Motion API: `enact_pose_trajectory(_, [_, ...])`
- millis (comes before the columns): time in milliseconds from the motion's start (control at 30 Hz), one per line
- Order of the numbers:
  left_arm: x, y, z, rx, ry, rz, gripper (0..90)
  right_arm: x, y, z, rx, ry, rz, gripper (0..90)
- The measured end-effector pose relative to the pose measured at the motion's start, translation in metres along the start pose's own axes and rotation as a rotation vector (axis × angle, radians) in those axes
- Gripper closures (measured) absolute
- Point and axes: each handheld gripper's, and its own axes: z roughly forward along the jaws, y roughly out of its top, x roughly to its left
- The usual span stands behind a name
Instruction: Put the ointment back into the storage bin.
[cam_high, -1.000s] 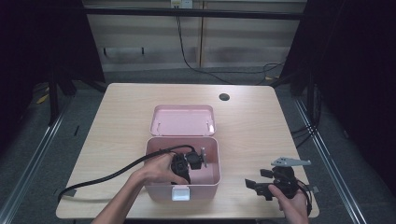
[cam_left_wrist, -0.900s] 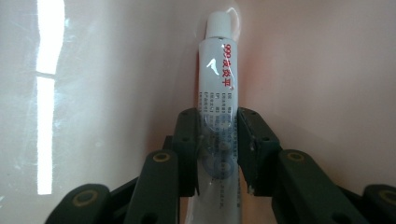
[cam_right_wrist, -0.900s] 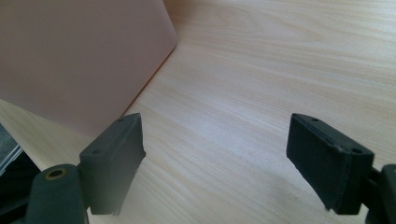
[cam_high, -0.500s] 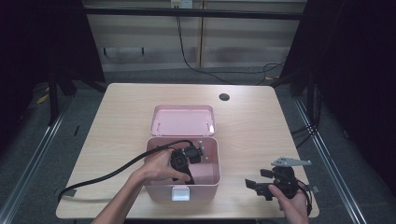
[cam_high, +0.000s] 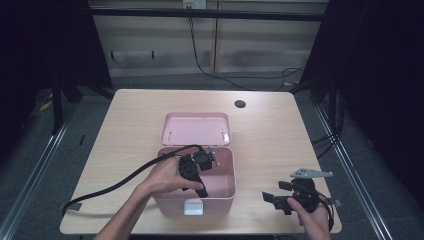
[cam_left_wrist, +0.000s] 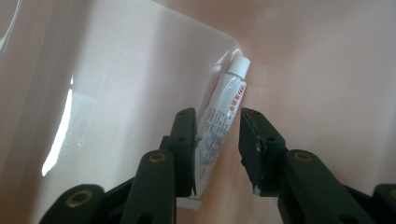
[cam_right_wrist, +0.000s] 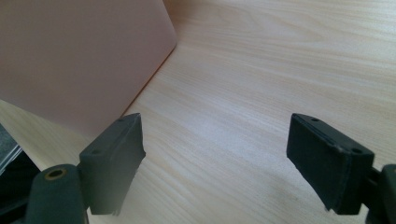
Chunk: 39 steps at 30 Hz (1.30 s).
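The left tongs (cam_left_wrist: 217, 140) reach into the pink box (cam_high: 227, 192), their jaws having just been opening – now narrowly parted, with the white tube (cam_left_wrist: 223, 114) between them but no pad pressing it. The tube lies on the box floor, cap toward a corner. The right tongs (cam_right_wrist: 215, 163) rest wide apart and empty over the tabletop (cam_right_wrist: 280, 70) beside the box. Best to lift the left tongs straight up – clear of the walls – so the tube stays put
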Motion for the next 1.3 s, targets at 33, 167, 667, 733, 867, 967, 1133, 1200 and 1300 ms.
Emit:
enact_pose_trajectory(33, [0.0, 0.0, 0.0, 0.0, 0.0, 0.0, 66.2, 0.0, 0.0, 0.0, 0.0, 0.0, 0.0, 18.8])
enact_pose_trajectory(167, [-0.002, -0.001, -0.005, -0.024, 0.008, 0.009, 64.5, 0.0, 0.0, 0.0, -0.001, 0.0, 0.0, 18.8])
enact_pose_trajectory(667, [-0.007, -0.008, -0.03, -0.104, 0.09, -0.004, 58.3, 0.0, 0.0, 0.0, -0.002, 0.0, 0.0, 18.7])
enact_pose_trajectory(733, [-0.008, -0.009, -0.033, -0.104, 0.093, 0.008, 57.9, 0.0, 0.0, 0.0, -0.002, -0.001, 0.0, 18.7])
enact_pose_trajectory(867, [-0.013, -0.012, -0.035, -0.125, 0.115, 0.02, 53.3, 0.0, 0.0, -0.001, -0.007, -0.004, 0.002, 18.7])
enact_pose_trajectory(967, [-0.016, -0.014, -0.04, -0.134, 0.128, 0.028, 53.7, 0.0, 0.0, -0.002, -0.02, 0.001, -0.003, 18.4])
enact_pose_trajectory(1133, [-0.021, -0.02, -0.049, -0.147, 0.161, 0.035, 52.6, 0.0, 0.0, -0.002, -0.011, 0.001, 0.001, 18.4])
enact_pose_trajectory(1200, [-0.022, -0.021, -0.051, -0.146, 0.169, 0.036, 52.5, 0.0, 0.0, -0.002, -0.011, 0.001, 0.001, 18.4])
enact_pose_trajectory(1300, [-0.022, -0.024, -0.056, -0.147, 0.171, 0.039, 52.4, 0.0, 0.0, -0.002, -0.011, 0.002, -0.002, 18.4])
